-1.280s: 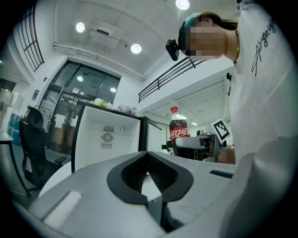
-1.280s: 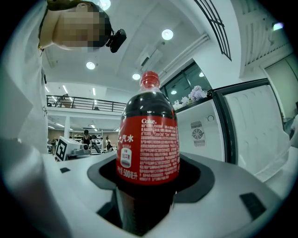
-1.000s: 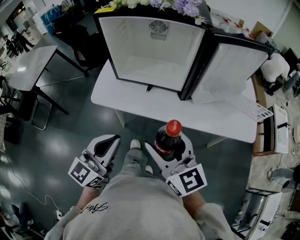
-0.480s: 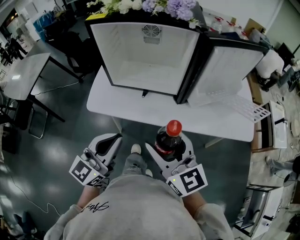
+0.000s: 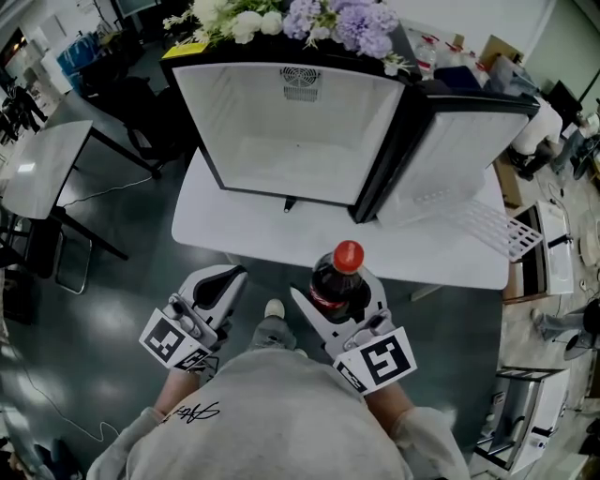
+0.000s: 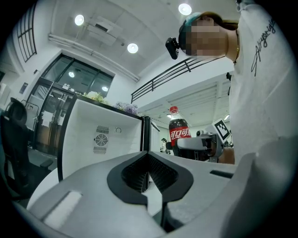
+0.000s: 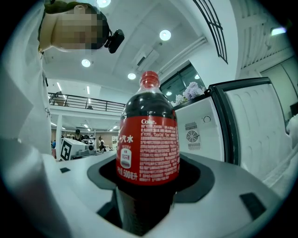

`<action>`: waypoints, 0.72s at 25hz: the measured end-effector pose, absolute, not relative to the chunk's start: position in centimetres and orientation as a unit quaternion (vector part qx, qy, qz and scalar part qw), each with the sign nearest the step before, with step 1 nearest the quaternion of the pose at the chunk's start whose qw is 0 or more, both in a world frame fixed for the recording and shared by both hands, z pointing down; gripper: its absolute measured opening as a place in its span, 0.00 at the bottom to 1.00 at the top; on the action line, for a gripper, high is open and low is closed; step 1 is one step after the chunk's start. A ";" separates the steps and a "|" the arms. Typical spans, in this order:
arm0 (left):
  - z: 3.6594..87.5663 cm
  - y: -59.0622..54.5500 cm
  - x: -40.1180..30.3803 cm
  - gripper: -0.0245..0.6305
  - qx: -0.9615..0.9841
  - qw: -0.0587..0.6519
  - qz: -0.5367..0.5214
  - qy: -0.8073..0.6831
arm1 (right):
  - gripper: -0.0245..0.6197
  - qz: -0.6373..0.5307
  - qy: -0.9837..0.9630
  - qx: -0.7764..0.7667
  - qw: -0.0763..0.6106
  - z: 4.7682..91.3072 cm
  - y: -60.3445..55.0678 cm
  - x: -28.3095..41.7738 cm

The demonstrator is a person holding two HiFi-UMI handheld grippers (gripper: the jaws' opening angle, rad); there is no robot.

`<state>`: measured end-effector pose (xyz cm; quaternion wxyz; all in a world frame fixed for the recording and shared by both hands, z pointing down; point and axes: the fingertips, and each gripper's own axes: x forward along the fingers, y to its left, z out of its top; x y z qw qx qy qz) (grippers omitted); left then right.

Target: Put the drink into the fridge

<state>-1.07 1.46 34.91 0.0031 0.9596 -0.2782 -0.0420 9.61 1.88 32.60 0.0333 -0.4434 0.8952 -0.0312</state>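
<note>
Ahead, a white table bears the open fridge. Short of the table, the left gripper has its jaws together on nothing, while the right gripper clamps the upright cola bottle.

The fridge stands on the table ahead of me, its open front facing me and its door swung out to the right. Flowers sit on top of the fridge. A wire rack lies on the table's right end, in front of the door. On my side of the table's near edge, the bottle stands upright between the jaws of my right gripper. My left gripper is level with it to the left, apart from it. A second table stands well off to the left.
</note>
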 end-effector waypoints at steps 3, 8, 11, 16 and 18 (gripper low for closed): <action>34.9 0.0 -1.3 0.04 0.961 0.004 -0.042 -0.275 | 0.53 -0.033 0.893 -0.447 0.033 32.7 0.5 9.4; 35.1 -2.8 -1.5 0.04 0.963 0.008 -0.042 -0.267 | 0.53 -0.039 0.890 -0.454 0.032 32.9 -2.0 9.1; 35.1 -4.5 -1.7 0.04 0.964 0.009 -0.045 -0.263 | 0.53 -0.040 0.888 -0.457 0.030 33.1 -3.5 8.9; 34.9 -7.2 -1.8 0.04 0.967 0.012 -0.046 -0.251 | 0.53 -0.046 0.882 -0.468 0.026 33.3 -6.0 8.8; 34.8 -8.2 -1.9 0.04 0.968 0.012 -0.046 -0.248 | 0.53 -0.045 0.881 -0.471 0.026 33.2 -7.0 8.7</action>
